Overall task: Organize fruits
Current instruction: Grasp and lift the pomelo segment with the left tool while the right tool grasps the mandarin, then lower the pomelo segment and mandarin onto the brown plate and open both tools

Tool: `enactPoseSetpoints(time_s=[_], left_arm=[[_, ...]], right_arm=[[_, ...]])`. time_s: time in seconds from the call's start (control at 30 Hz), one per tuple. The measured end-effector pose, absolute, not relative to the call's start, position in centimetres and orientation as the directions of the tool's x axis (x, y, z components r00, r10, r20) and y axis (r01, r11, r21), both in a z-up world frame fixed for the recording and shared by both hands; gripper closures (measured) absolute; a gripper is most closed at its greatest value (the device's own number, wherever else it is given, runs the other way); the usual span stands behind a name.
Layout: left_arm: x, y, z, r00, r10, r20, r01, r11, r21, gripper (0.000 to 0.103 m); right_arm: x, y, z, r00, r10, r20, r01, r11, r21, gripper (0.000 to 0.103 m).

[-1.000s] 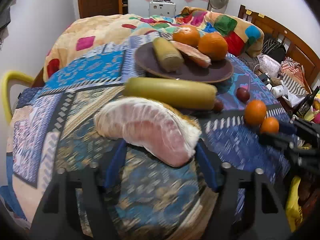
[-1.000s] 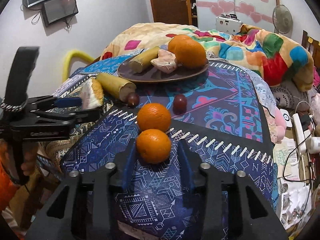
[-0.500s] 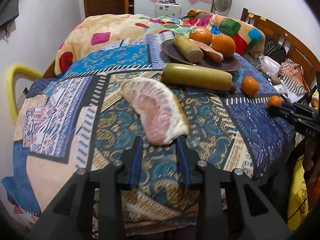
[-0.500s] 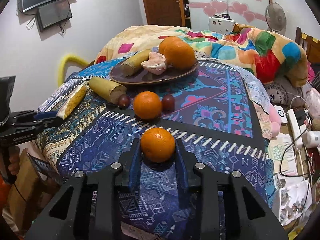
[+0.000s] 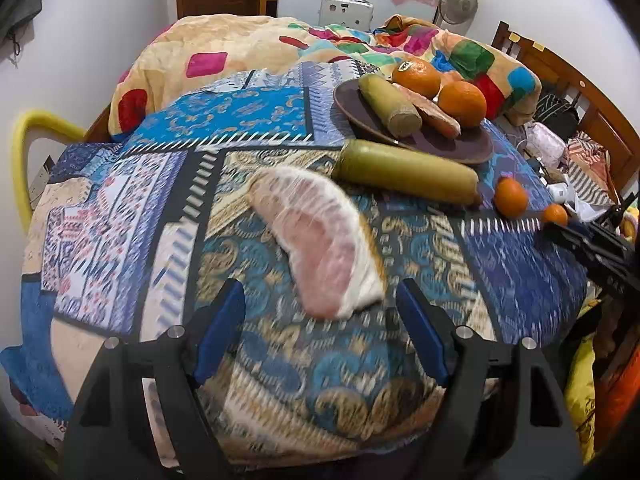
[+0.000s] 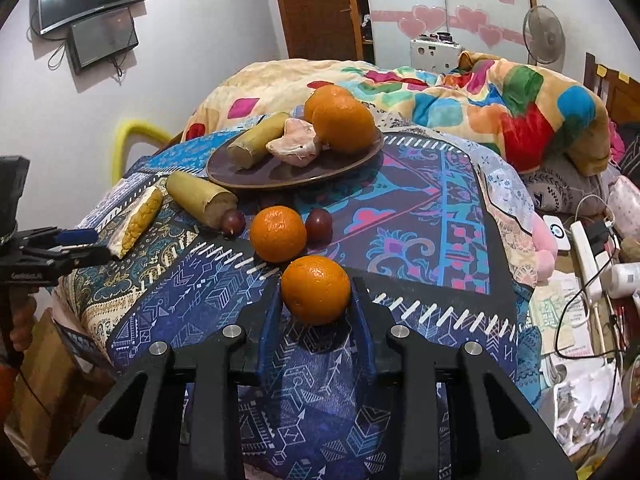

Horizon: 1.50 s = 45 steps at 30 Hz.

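Observation:
My left gripper (image 5: pixel 320 320) is open and empty, its jaws wide just short of a peeled pomelo wedge (image 5: pixel 320 240) lying on the patterned cloth. My right gripper (image 6: pixel 316 312) is shut on a small orange (image 6: pixel 316 290) and holds it just above the cloth. A second orange (image 6: pixel 278 233) and two dark plums (image 6: pixel 319 220) lie beyond it. A brown plate (image 6: pixel 296 176) at the back holds two big oranges (image 6: pixel 342 122), a pomelo piece (image 6: pixel 296 142) and a sugarcane piece (image 6: pixel 260 142). A longer sugarcane piece (image 5: pixel 404 172) lies in front of the plate.
The fruit lies on a cloth-covered table (image 5: pixel 120 208) that drops off at the near edge. A bed with a colourful quilt (image 6: pixel 500 96) stands behind. A yellow chair back (image 5: pixel 24 152) is at the left. Cables and clutter (image 6: pixel 588 248) lie on the right.
My left gripper's jaws have opened wide in front of the pomelo wedge. My right gripper has lifted the small orange a little and moved it closer to the second orange.

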State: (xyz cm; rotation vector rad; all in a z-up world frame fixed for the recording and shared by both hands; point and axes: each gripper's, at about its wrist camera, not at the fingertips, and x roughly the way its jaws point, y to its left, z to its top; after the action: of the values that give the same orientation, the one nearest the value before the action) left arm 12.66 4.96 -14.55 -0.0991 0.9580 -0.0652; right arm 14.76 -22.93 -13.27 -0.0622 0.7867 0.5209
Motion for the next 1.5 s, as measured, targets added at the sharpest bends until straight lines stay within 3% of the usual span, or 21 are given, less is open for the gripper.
enactPoseSetpoints(time_s=[0.3,0.43,0.63,1.5], left_arm=[[16.9,4.5,-15.6,0.557,-0.114,-0.823,0.0,0.991,-0.137,0.025],[17.4,4.9,-15.6,0.566,-0.102,-0.818,0.007,0.993,-0.119,0.044],[17.2,5.3,-15.4,0.572,-0.106,-0.813,0.044,0.994,-0.099,0.05],[19.7,2.0,-9.1,0.723,-0.135,-0.677,0.134,0.989,-0.054,0.051]], right_arm=[[15.7,-22.8,-13.4,0.588,0.43,-0.685,-0.47,0.871,0.144,0.072],[16.1,-22.6,-13.5,0.59,0.429,-0.685,-0.467,0.872,0.144,0.072],[16.7,-22.3,-13.5,0.593,0.422,-0.686,-0.464,0.875,0.138,0.072],[19.7,-21.0,-9.1,0.673,0.429,-0.602,-0.483,0.872,0.081,0.072]])
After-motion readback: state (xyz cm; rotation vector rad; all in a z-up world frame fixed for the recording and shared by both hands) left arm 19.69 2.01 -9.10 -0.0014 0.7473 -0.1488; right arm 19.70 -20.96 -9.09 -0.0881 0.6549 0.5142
